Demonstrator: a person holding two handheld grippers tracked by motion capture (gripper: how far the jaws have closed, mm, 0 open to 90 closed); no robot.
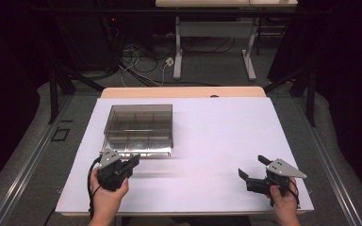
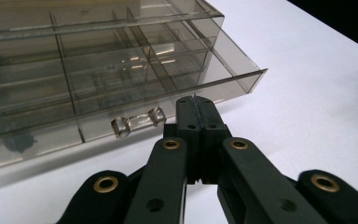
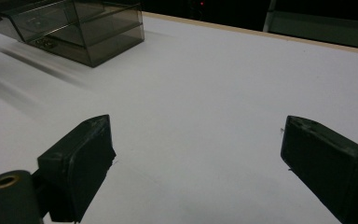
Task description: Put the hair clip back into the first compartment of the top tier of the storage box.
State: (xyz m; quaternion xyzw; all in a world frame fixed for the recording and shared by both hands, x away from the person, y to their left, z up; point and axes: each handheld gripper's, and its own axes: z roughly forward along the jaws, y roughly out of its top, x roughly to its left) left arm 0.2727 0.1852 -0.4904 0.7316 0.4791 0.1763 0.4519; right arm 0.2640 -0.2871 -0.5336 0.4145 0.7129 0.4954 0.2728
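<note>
The compartment box [image 1: 139,129], a smoky transparent plastic case divided into a grid of cells, rests on the white table [image 1: 217,141] toward its left half, well clear of the far edge. In the left gripper view, the box [image 2: 98,70] has a shallow drawer-like tray projecting from its front, with a small clear handle [image 2: 137,122] on the front wall. The left gripper [image 1: 133,162] sits directly in front of the box at its near edge, held by the person's left hand [image 1: 107,195]. Its jaws are fully closed, pad against pad, with nothing visible between them. The closed tips of the left gripper [image 2: 195,105] lie just beside the front lip of the tray, to the right of the clear handle; whether the tips touch the lip cannot be determined. The right gripper [image 1: 252,168] is held low over the table's near right area by the right hand [image 1: 285,202], well apart from the box. Its jaws stand wide open and empty, with bare table surface between the two pads [image 3: 86,158]. From the right gripper view, the box [image 3: 74,25] appears far off at upper left.
</note>
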